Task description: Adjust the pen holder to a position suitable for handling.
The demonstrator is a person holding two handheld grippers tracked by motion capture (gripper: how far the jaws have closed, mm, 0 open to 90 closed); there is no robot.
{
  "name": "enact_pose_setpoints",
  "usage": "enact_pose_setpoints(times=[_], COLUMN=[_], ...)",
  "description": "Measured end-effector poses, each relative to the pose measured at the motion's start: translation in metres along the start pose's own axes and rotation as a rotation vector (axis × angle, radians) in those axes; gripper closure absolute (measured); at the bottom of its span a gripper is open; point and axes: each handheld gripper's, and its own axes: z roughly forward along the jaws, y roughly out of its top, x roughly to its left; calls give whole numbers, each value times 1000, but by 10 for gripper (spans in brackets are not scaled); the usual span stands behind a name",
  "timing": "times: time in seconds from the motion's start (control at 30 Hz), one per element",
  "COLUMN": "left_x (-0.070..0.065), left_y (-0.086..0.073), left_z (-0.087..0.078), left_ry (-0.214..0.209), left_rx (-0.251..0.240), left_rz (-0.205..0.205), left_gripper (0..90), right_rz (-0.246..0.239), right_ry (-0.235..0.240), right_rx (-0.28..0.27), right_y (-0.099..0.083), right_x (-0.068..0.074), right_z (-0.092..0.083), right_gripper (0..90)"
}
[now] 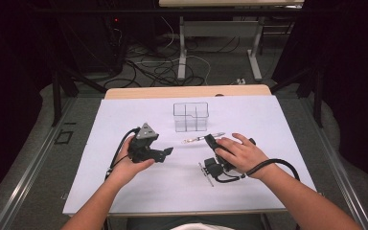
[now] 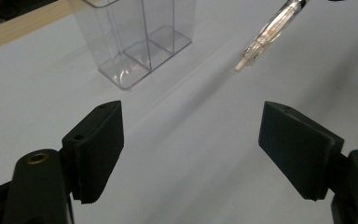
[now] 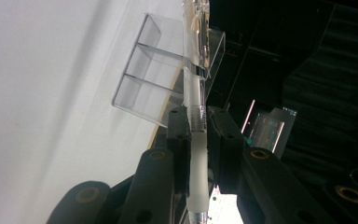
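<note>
We held the pen [image 3: 196,140] clamped in our right claw [image 1: 212,139], just near of the clear box [image 1: 190,116] on the table [image 1: 124,191], while our left claw [image 2: 191,154] stood open and empty, so next we judged it needed lifting and tipping into a compartment.

White sheet [image 1: 249,191] covering the surface, with a strip of bare wood [image 1: 187,91] along the far edge. Near that edge, towards the middle, a clear plastic box [image 1: 190,116] standing upright on the sheet, split by inner walls into compartments, open at the top. Closer to the near edge, right of centre, 1 slim metal tool [image 1: 206,173] lying flat on the sheet. Beyond the surface, grey floor strewn with black and white cables [image 1: 158,67]. Further back, 2 pale legs [image 1: 182,48] of another table. In the dark at upper left, 1 small red light [image 1: 116,20].
</note>
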Motion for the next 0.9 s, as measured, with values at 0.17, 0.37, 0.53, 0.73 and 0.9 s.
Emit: enact_pose_setpoints(times=[0.17,0.37,0.53,0.73,0.9], left_x=[-14,-25,-29,-32,-34], left_y=[11,21,25,29,34], left_z=[5,12,19,28,32], left_ry=[-17,-46,-75,-109,-126], left_rx=[48,81,104,152,210], left_rz=[131,229,236,256,306], left_gripper=[330,355,370,449,516], right_rz=[-10,-23,-41,-73,-75], right_ry=[9,8,14,23,28], right_rx=[-13,-18,-35,-46,-56], right_y=[4,7,11,16,18], right_x=[2,4,7,10,11], right_z=[-1,-2,-3,-5,-5], right_gripper=[794,793,793,793,793])
